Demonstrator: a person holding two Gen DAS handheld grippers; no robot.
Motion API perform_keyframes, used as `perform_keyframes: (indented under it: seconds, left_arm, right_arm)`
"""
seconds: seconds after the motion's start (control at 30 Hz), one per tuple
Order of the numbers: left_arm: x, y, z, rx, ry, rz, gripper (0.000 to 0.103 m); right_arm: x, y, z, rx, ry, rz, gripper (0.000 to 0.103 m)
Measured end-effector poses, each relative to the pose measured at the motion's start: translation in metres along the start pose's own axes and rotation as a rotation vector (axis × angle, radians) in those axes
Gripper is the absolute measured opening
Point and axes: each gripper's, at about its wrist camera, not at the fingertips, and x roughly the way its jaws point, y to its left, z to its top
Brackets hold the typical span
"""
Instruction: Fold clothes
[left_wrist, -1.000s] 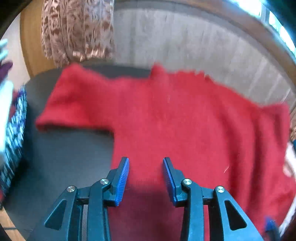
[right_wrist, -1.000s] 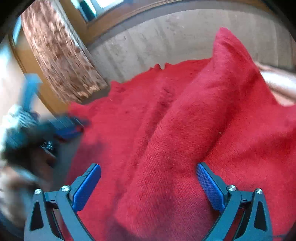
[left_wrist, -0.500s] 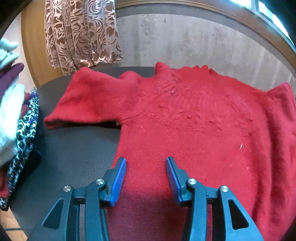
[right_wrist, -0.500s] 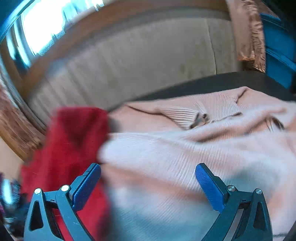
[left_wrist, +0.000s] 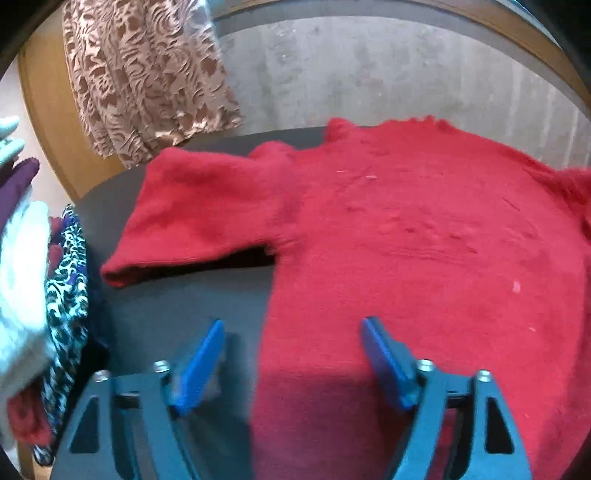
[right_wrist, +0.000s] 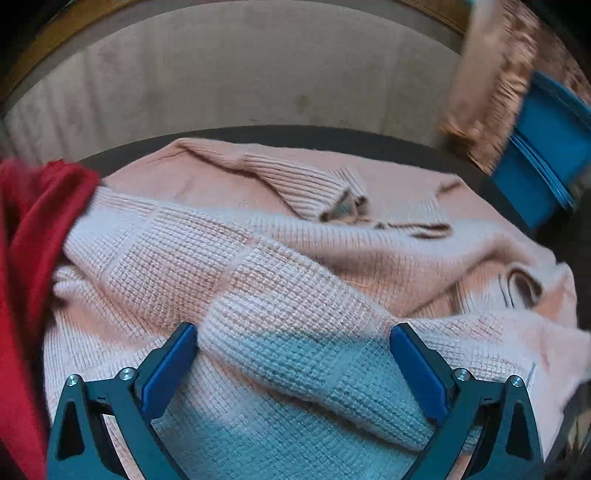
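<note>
Left tool (left_wrist: 291, 354) spread wide, empty, straddling the side edge of the red sweater (left_wrist: 406, 240) lying flat on the dark surface (left_wrist: 166, 314). Right tool (right_wrist: 293, 363) wide over the heaped pink sweater (right_wrist: 258, 266). Risk: snagging loose knit, dragging layers askew.

The sweater (left_wrist: 424, 258) is plain red; the knit (right_wrist: 295, 266) is pale pink in a checked weave. The counter (left_wrist: 177, 306) is dark grey. The curtain (left_wrist: 147, 77) is tan with a brown floral pattern. Claw pads (left_wrist: 201, 365) are blue.
</note>
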Motion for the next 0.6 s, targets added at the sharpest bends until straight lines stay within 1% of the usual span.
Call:
perform_keyframes:
  seconds: [0.07,0.1,0.13,0.17,0.2,0.23,0.27,0.3,0.33,0.4,0.43,0.47,0.5,0.53,0.57,0.6]
  left_arm:
    - [0.008,0.014,0.008,-0.019,0.024,0.018,0.086]
    - [0.009,0.018,0.013,-0.019,0.035,0.038,0.08]
    - [0.007,0.019,0.019,-0.033,0.05,0.062,0.062]
    - [-0.001,0.017,0.024,-0.056,0.057,0.049,0.054]
    - [-0.008,0.015,0.029,-0.079,0.063,0.035,0.053]
    - [-0.022,0.008,0.032,-0.099,0.036,-0.029,0.053]
    - [-0.038,-0.005,0.033,-0.101,-0.001,-0.112,0.053]
    - [-0.054,-0.025,0.031,-0.065,-0.032,-0.201,0.053]
    - [-0.073,-0.05,0.026,0.004,-0.063,-0.307,0.053]
    - [-0.106,-0.094,0.012,0.128,-0.117,-0.458,0.053]
    - [-0.121,-0.117,0.002,0.201,-0.141,-0.518,0.053]
    - [-0.137,-0.143,-0.01,0.289,-0.163,-0.58,0.054]
    - [-0.15,-0.165,-0.024,0.369,-0.185,-0.628,0.055]
    - [-0.156,-0.181,-0.036,0.425,-0.183,-0.651,0.056]
    - [-0.162,-0.198,-0.047,0.482,-0.18,-0.674,0.056]
    - [-0.168,-0.214,-0.059,0.539,-0.177,-0.696,0.056]
  right_arm:
    - [-0.005,-0.012,-0.006,0.036,0.015,-0.022,0.103]
    - [-0.008,-0.016,-0.009,0.053,0.022,-0.028,0.103]
    - [-0.015,-0.019,-0.01,0.076,0.022,-0.033,0.103]
    - [-0.026,-0.019,-0.008,0.102,0.008,-0.041,0.103]
    - [-0.036,-0.019,-0.007,0.128,-0.005,-0.048,0.102]
    - [-0.049,-0.019,-0.009,0.146,-0.031,-0.049,0.102]
    - [-0.066,-0.015,-0.011,0.146,-0.075,-0.031,0.102]
    - [-0.082,-0.006,-0.012,0.143,-0.118,0.006,0.102]
    - [-0.095,0.001,-0.013,0.143,-0.147,0.075,0.102]
    - [-0.111,0.019,-0.02,0.151,-0.142,0.294,0.103]
    - [-0.116,0.027,-0.028,0.163,-0.13,0.386,0.103]
    - [-0.119,0.034,-0.042,0.187,-0.116,0.445,0.103]
    - [-0.123,0.04,-0.055,0.211,-0.101,0.504,0.103]
    - [-0.127,0.047,-0.068,0.234,-0.086,0.563,0.103]
    - [-0.13,0.052,-0.083,0.262,-0.078,0.606,0.103]
    - [-0.131,0.054,-0.098,0.299,-0.079,0.627,0.103]
